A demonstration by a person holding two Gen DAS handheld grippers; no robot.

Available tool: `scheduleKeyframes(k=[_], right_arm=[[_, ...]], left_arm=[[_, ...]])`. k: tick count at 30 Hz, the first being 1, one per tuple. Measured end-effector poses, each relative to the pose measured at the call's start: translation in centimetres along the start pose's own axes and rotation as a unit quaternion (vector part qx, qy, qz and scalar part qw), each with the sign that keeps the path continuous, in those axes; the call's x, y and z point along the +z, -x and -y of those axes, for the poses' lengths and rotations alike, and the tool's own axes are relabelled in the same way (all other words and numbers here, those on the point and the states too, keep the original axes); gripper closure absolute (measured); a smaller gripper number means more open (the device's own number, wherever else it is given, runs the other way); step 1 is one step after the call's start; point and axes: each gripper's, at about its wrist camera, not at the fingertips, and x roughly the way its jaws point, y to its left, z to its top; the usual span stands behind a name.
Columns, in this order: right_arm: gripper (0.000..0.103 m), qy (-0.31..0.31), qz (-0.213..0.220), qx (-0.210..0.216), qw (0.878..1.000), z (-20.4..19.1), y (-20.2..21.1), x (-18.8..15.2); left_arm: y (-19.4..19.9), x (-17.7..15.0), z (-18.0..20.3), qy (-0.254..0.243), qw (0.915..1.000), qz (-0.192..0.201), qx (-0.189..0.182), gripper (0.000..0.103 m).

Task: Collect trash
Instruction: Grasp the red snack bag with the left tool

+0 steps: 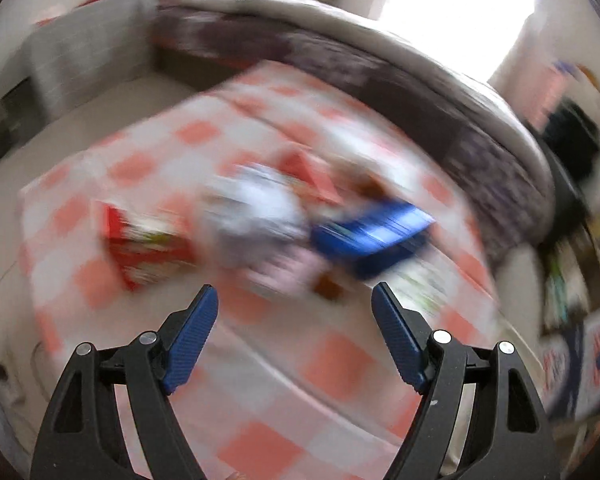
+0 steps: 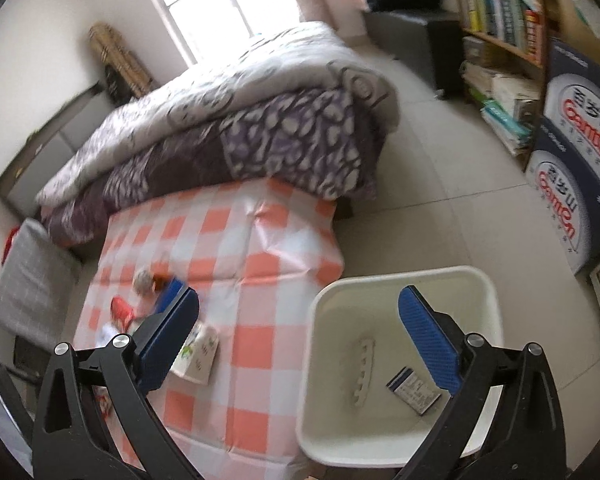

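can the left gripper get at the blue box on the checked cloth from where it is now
Probably yes. The left gripper is open and empty, its fingers aimed at the blue box, which lies just ahead with only bare checked cloth between. The view is blurred, though.

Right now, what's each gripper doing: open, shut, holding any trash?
Left gripper: open, empty, above the litter on the checked cloth.
Right gripper: jaws wide open, empty, over the white bin.
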Motion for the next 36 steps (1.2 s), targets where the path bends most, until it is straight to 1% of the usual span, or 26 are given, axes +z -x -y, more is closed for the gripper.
scheduleKeyframes(k=[2,3,4,5,7,8,9,10,12,13,14,15,18,21,22,23,24,25,27,28,30,31,32,33,35,36], right_arm=[[0.007,0.014,-0.011,0.002,1.0,-1.4,-0.7,-0.6],[0.007,0.022,-0.016,0.002,1.0,-2.0,-1.0,-0.9],[0.007,0.028,-0.022,0.003,0.999,-2.6,-1.3,-1.2],[0.007,0.033,-0.027,0.004,0.999,-3.0,-1.5,-1.5],[0.007,0.037,-0.038,0.008,0.999,-3.7,-2.0,-1.8],[0.007,0.038,-0.043,0.009,0.998,-4.0,-2.2,-1.8],[0.007,0.039,-0.05,0.012,0.998,-4.3,-2.5,-1.8],[0.007,0.04,-0.058,0.017,0.997,-4.6,-2.8,-1.9],[0.007,0.045,-0.065,0.026,0.997,-5.4,-3.1,-2.0],[0.007,0.052,-0.064,0.026,0.996,-5.9,-3.1,-2.1],[0.007,0.061,-0.061,0.023,0.996,-6.3,-3.2,-2.2],[0.007,0.068,-0.06,0.021,0.996,-6.8,-3.3,-2.3],[0.007,0.073,-0.069,0.023,0.995,-7.6,-3.8,-2.5],[0.007,0.076,-0.088,0.03,0.993,-8.3,-4.7,-3.0],[0.007,0.08,-0.093,0.031,0.992,-8.6,-4.9,-3.2],[0.007,0.084,-0.098,0.032,0.991,-9.0,-5.2,-3.5],[0.007,0.088,-0.104,0.036,0.99,-9.4,-5.4,-3.8],[0.007,0.088,-0.109,0.04,0.989,-9.7,-5.5,-4.0],[0.007,0.087,-0.12,0.047,0.988,-10.2,-5.9,-4.6],[0.007,0.087,-0.124,0.049,0.987,-10.4,-6.0,-4.8],[0.007,0.088,-0.131,0.054,0.986,-11.1,-6.3,-5.5],[0.007,0.088,-0.138,0.06,0.985,-11.6,-6.5,-5.9],[0.007,0.087,-0.143,0.065,0.984,-12.1,-6.8,-6.3],[0.007,0.082,-0.15,0.071,0.983,-12.6,-7.0,-6.7],[0.008,0.06,-0.181,0.091,0.977,-13.9,-8.0,-7.7],[0.01,0.049,-0.2,0.1,0.973,-14.7,-8.5,-8.1]], left_arm=[[-0.8,0.9,-2.7,0.026,0.9991,-0.005,0.033,0.02],[-1.5,1.5,-4.4,0.039,0.9978,-0.015,0.052,0.02],[-2.1,1.8,-5.3,0.038,0.997,-0.026,0.062,0.02],[-2.9,2.2,-6.1,0.023,0.9958,-0.044,0.076,0.02],[-4.0,2.7,-6.6,-0.043,0.9923,-0.073,0.09,0.02],[-4.4,2.8,-6.4,-0.088,0.9881,-0.084,0.094,0.02],[-4.6,3.1,-5.9,-0.147,0.9798,-0.09,0.102,0.02],[-4.8,3.2,-5.4,-0.184,0.9729,-0.091,0.106,0.02],[-5.2,3.6,-3.9,-0.285,0.9464,-0.108,0.106,0.02],[-5.7,3.8,-3.2,-0.319,0.9342,-0.121,0.105,0.02],[-6.0,3.9,-2.8,-0.34,0.9256,-0.128,0.108,0.02],[-6.7,4.1,-2.3,-0.367,0.9128,-0.139,0.114,0.02],[-9.2,4.6,-2.1,-0.39,0.8973,-0.174,0.112,0.02],[-11.1,3.5,-2.5,-0.401,0.8871,-0.198,0.115,0.023],[-11.9,2.8,-3.2,-0.395,0.8865,-0.209,0.12,0.035],[-12.2,2.5,-3.8,-0.382,0.8912,-0.214,0.118,0.041],[-11.9,2.6,-4.4,-0.357,0.9055,-0.203,0.106,0.042],[-11.3,3.0,-5.7,-0.306,0.927,-0.198,0.088,0.044],[-10.5,3.2,-7.2,-0.257,0.945,-0.189,0.072,0.045],[-9.4,3.3,-8.4,-0.212,0.9589,-0.181,0.052,0.046],[-7.1,3.5,-10.1,-0.149,0.9751,-0.162,0.026,0.047],[-5.8,3.6,-10.8,-0.117,0.9815,-0.151,0.01,0.048],[-4.7,3.7,-11.4,-0.093,0.9855,-0.142,-0.002,0.048],[-2.7,3.8,-12.0,-0.053,0.9904,-0.126,-0.022,0.048],[0.7,3.6,-12.7,0.007,0.993,-0.106,-0.052,0.048],[2.1,3.2,-12.8,0.028,0.9928,-0.098,-0.062,0.048]])
